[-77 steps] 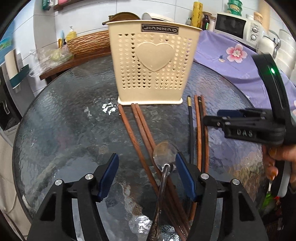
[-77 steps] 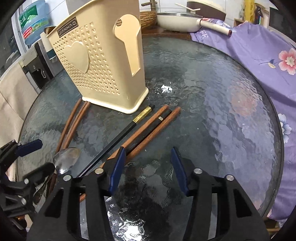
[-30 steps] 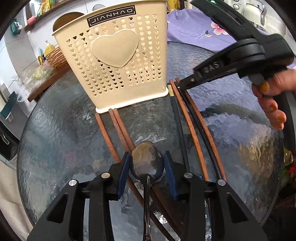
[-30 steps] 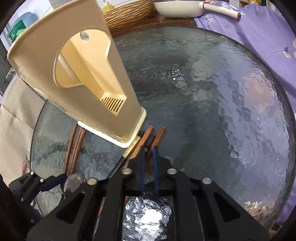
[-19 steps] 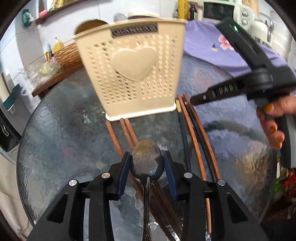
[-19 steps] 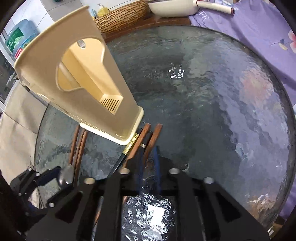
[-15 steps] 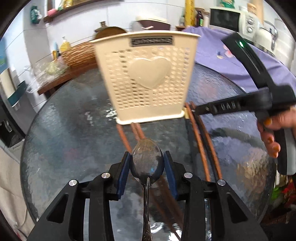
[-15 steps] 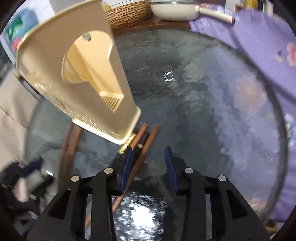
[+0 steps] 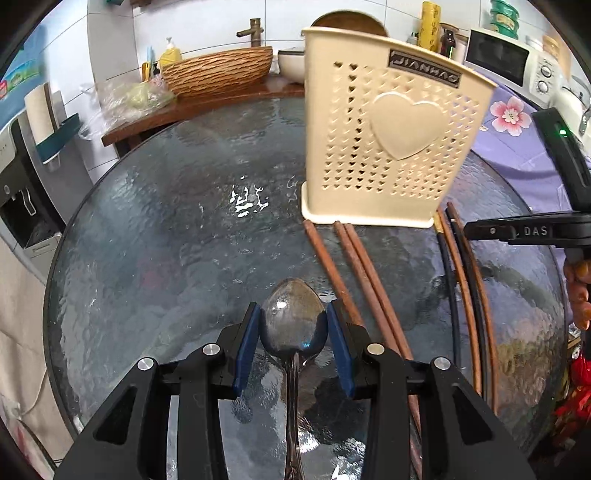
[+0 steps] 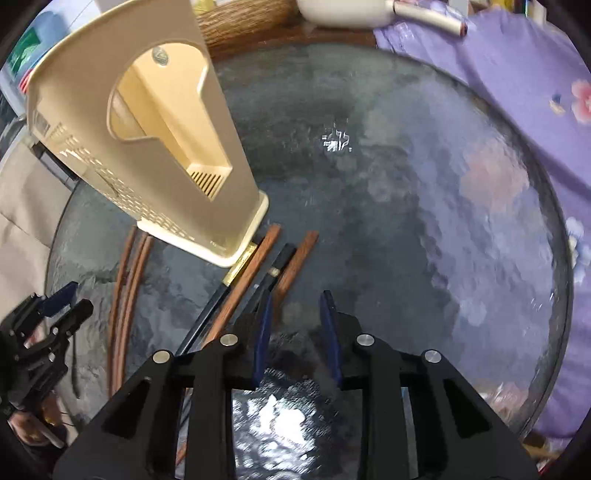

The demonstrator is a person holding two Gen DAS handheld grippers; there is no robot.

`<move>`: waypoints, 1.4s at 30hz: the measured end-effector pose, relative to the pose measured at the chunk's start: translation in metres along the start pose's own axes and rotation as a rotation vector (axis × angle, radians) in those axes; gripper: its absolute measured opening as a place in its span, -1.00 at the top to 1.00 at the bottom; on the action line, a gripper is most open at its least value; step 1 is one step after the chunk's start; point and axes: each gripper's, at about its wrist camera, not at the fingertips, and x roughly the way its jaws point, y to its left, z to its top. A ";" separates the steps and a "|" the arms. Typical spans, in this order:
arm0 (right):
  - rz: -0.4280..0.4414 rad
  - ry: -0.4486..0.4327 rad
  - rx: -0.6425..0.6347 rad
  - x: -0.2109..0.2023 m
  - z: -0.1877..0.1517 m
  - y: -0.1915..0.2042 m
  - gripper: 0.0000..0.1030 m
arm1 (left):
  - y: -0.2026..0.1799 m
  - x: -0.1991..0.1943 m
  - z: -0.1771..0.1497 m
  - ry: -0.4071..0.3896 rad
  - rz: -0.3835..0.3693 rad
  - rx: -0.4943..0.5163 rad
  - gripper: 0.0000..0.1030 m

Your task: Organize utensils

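Note:
My left gripper is shut on the bowl of a metal spoon, held just above the round glass table. A cream perforated utensil holder stands ahead and to the right. Three brown chopsticks lie before it, and a further group of brown and black ones lies to the right. My right gripper hovers over that group, beside the holder. Its jaws are closing with only glass between the pads; the outer brown chopstick ends at the left pad.
A wicker basket and a microwave stand behind the table. A purple floral cloth borders its right side and a white pan sits at the back. A person's hand holds the right gripper.
My left gripper, still holding the spoon, has swung left and rolled, so the holder now sits to the right. The right gripper's pads went from shut to wide apart, then narrower.

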 end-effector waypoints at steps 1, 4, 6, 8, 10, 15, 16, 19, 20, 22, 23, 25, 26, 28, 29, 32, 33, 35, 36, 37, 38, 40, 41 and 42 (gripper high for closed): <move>-0.005 0.001 -0.003 0.001 0.001 0.002 0.48 | 0.000 0.002 0.001 0.004 0.003 0.000 0.30; 0.010 0.026 0.001 0.007 0.006 0.009 0.48 | 0.000 0.006 0.002 0.013 0.016 0.005 0.30; -0.027 0.032 -0.019 0.012 0.015 0.018 0.49 | 0.000 0.009 0.003 0.021 0.026 0.008 0.30; -0.060 0.037 -0.044 0.015 0.020 0.024 0.60 | 0.002 0.012 0.003 0.027 0.037 0.010 0.30; -0.094 0.032 -0.071 0.016 0.020 0.029 0.61 | 0.005 0.015 0.003 0.033 0.047 0.009 0.30; -0.119 0.009 -0.064 0.016 0.018 0.031 0.70 | 0.004 0.019 0.004 0.040 0.067 0.016 0.29; -0.121 0.003 -0.070 0.016 0.017 0.030 0.70 | 0.003 0.020 0.004 0.044 0.072 0.024 0.29; -0.100 -0.017 -0.048 0.012 0.011 0.025 0.75 | -0.002 0.021 0.004 0.048 0.098 0.064 0.26; -0.088 -0.027 -0.029 0.011 0.010 0.022 0.79 | -0.003 0.020 0.005 0.052 0.099 0.065 0.26; -0.070 -0.042 0.000 0.008 0.006 0.015 0.84 | -0.001 0.021 0.006 0.060 0.094 0.061 0.25; -0.059 -0.047 0.016 0.007 0.005 0.013 0.85 | -0.001 0.022 0.008 0.063 0.094 0.062 0.26; -0.027 -0.054 0.055 0.006 0.003 0.006 0.85 | -0.001 0.023 0.010 0.067 0.098 0.066 0.26; -0.015 -0.054 0.068 0.005 0.002 0.005 0.85 | -0.002 0.023 0.011 0.068 0.101 0.071 0.26; 0.040 -0.050 0.118 0.004 0.002 -0.002 0.85 | -0.004 0.024 0.012 0.071 0.095 0.075 0.39; 0.052 -0.052 0.130 0.004 0.004 -0.006 0.85 | -0.004 0.025 0.013 0.073 0.086 0.070 0.41; 0.086 -0.069 0.149 -0.001 0.004 -0.011 0.85 | -0.007 0.025 0.013 0.073 0.087 0.073 0.49; 0.103 -0.080 0.156 -0.005 0.003 -0.013 0.85 | -0.007 0.024 0.013 0.067 0.091 0.071 0.53; 0.131 -0.109 0.164 -0.015 0.002 -0.015 0.85 | -0.006 0.022 0.014 0.060 0.088 0.061 0.91; 0.137 -0.129 0.165 -0.021 0.002 -0.017 0.85 | -0.003 0.020 0.015 0.057 0.070 0.042 0.91; 0.143 -0.145 0.164 -0.026 0.001 -0.017 0.85 | -0.001 0.019 0.016 0.056 0.049 0.025 0.91; 0.153 -0.161 0.158 -0.032 0.001 -0.017 0.85 | 0.000 0.018 0.017 0.058 0.042 0.019 0.91; 0.156 -0.180 0.148 -0.039 0.001 -0.017 0.85 | 0.000 0.017 0.018 0.054 0.050 0.022 0.91; 0.154 -0.186 0.143 -0.041 0.000 -0.015 0.85 | 0.001 0.017 0.019 0.053 0.053 0.023 0.92; 0.148 -0.190 0.131 -0.043 -0.001 -0.014 0.85 | 0.002 0.016 0.019 0.053 0.049 0.018 0.92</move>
